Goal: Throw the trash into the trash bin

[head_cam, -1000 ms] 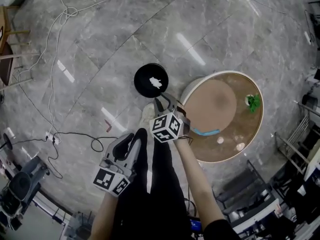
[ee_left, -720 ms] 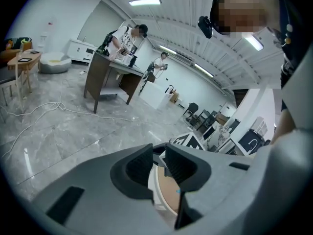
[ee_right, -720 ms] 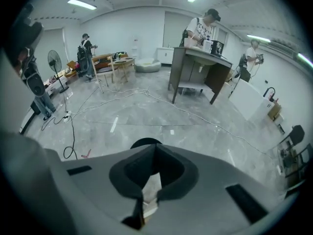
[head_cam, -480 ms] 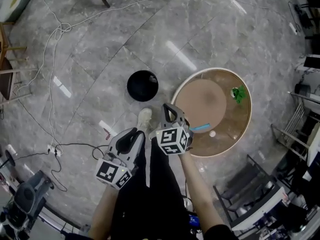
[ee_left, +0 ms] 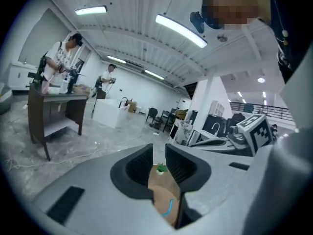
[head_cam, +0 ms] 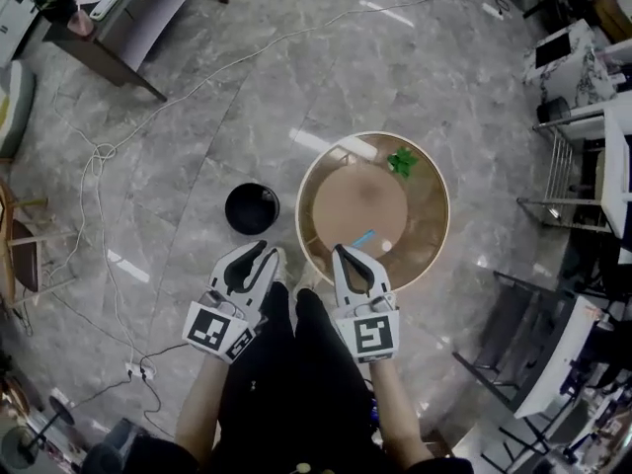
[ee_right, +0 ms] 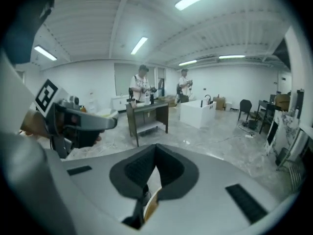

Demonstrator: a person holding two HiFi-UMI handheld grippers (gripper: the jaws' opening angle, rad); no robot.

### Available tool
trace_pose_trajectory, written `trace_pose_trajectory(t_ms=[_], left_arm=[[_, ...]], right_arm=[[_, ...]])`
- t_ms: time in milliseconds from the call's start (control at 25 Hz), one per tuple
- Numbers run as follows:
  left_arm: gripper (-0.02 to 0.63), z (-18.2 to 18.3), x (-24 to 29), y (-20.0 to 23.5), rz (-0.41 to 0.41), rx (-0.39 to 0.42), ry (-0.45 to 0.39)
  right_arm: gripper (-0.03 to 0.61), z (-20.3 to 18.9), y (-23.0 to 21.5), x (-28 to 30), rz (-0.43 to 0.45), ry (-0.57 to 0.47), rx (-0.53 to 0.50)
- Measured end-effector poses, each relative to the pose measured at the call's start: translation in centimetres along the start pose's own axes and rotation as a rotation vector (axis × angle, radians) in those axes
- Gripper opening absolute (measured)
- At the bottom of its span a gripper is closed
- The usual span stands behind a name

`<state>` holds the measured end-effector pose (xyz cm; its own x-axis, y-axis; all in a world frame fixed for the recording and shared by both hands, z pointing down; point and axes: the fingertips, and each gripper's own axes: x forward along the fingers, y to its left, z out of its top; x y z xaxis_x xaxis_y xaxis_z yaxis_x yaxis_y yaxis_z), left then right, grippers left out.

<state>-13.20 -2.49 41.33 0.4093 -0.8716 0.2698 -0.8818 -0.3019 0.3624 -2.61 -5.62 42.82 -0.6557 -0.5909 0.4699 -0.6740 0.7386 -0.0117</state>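
Observation:
The black trash bin (head_cam: 252, 208) stands on the grey marble floor, left of a round brown table (head_cam: 425, 215). What lies inside it does not show. On the table lie a thin blue strip (head_cam: 362, 238) and a small green plant (head_cam: 402, 161). My left gripper (head_cam: 259, 255) is held up near the bin's near side, its jaws a little apart and empty. Between them, in the left gripper view, my left gripper (ee_left: 159, 153) frames the blue strip (ee_left: 169, 207) and the plant (ee_left: 160, 169). My right gripper (head_cam: 345, 255) hangs over the table's near rim. Its jaws (ee_right: 155, 148) are shut and empty.
My legs in black trousers (head_cam: 286, 383) fill the bottom middle. White cables (head_cam: 89, 156) trail over the floor at left. A dark desk (head_cam: 118, 18) stands at upper left, and white furniture (head_cam: 583, 57) and chairs line the right side. Two people (ee_left: 61, 62) work at a desk far off.
Both grippers have risen and drawn back from the bin. The right one was open over the bin, where white paper lay, and has shut. The bin now looks smaller and farther away.

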Motion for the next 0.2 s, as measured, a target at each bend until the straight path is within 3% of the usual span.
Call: trace_pose_trajectory(t_ms=[200], left_arm=[[0.08, 6.6, -0.4, -5.4, -0.053, 0.113, -0.077]], right_arm=[[0.002, 7.4, -2.0, -9.1, -0.071, -0.194, 0.063]])
